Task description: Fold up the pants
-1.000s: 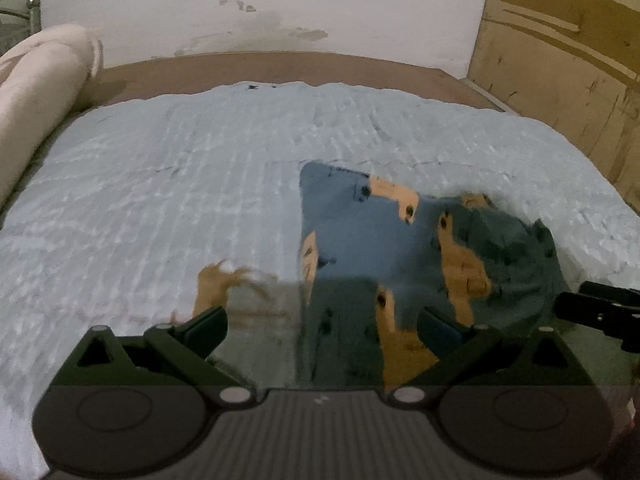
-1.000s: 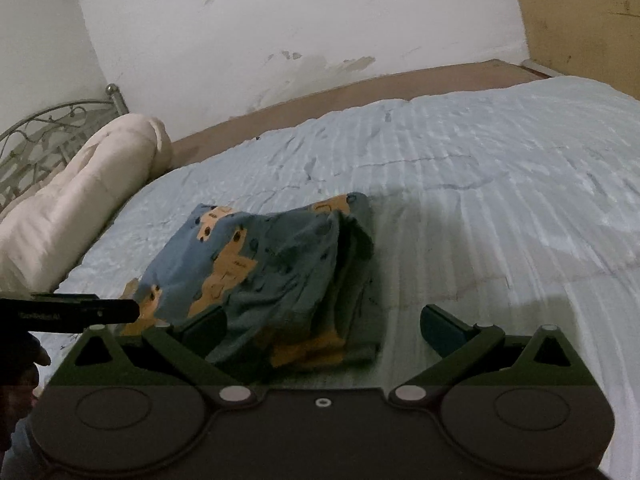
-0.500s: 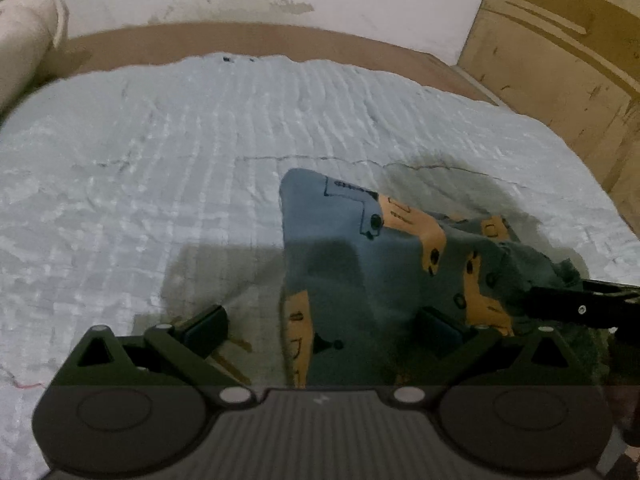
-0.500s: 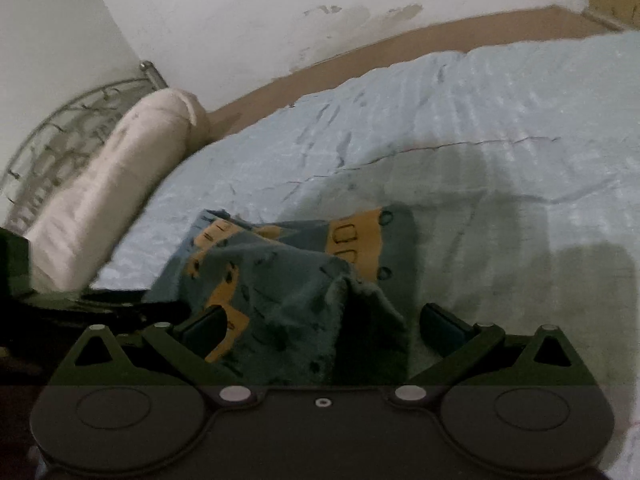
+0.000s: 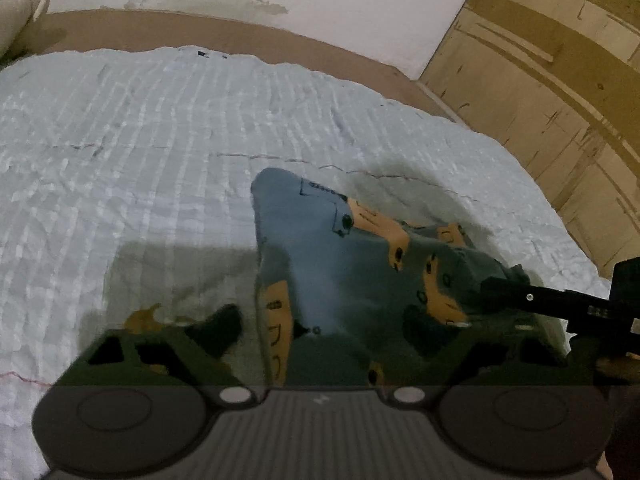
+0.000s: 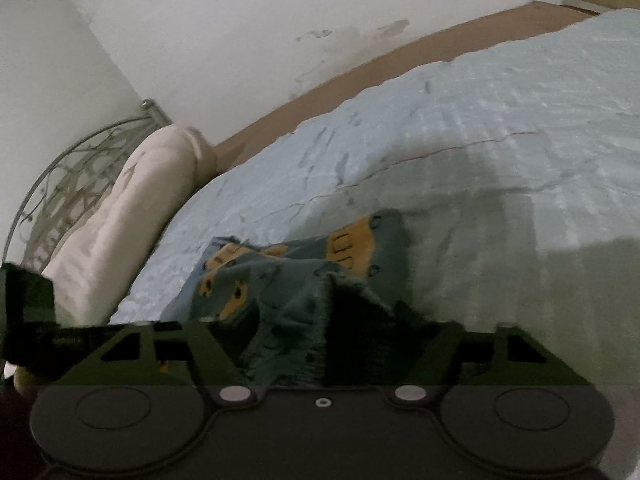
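While both grippers sit low over the bed, the left gripper point(image 5: 320, 332) is closing with the pants point(image 5: 340, 264) between its fingers. The right gripper point(image 6: 324, 332) is closing too, around a raised fold of the same blue and orange pants. They lie bunched on the pale blue blanket point(image 5: 140, 152). Far left sits a cream pillow point(image 6: 132, 216), then the white wall point(image 6: 248, 28).
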A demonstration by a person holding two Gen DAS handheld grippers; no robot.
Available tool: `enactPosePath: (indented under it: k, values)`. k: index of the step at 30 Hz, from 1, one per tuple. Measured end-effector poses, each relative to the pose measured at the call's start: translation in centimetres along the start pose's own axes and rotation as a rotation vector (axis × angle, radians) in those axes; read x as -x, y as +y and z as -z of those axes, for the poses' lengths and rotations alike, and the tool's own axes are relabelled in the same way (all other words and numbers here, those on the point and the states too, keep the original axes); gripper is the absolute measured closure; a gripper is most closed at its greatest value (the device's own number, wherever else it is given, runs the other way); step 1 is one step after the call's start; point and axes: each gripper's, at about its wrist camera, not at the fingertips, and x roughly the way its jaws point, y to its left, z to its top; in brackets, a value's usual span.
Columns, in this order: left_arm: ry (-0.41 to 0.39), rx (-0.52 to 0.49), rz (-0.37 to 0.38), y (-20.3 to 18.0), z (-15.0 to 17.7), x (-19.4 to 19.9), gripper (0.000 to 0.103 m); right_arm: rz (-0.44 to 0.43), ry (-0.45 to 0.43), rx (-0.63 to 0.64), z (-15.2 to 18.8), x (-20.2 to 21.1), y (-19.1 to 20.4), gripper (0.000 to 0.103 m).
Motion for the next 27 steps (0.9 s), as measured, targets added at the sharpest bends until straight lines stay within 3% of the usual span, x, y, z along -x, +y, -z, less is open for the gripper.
enactPosePath:
  k: [5,7,11,16,27]
  values:
    - [0.027,0.022,-0.033,0.0,-0.2,0.0,0.034,0.037,0.001,0.009,0.5,0.4,0.3,0.041]
    - [0.026,0.022,-0.032,-0.4,-0.2,0.1,0.044,0.052,-0.002,0.020,0.7,0.5,0.7,0.045]
    - [0.032,0.012,-0.056,-1.3,-0.4,0.2,0.053,0.090,-0.021,0.057,0.8,0.8,1.7,0.061]
    - [0.019,0.001,-0.067,-2.3,-0.5,0.7,0.074,0.105,-0.055,0.065,0.9,1.4,2.5,0.072]
    - [-0.034,-0.003,-0.051,-3.0,-1.2,2.9,0.084,0.077,-0.100,0.122,0.0,3.4,5.0,0.079]
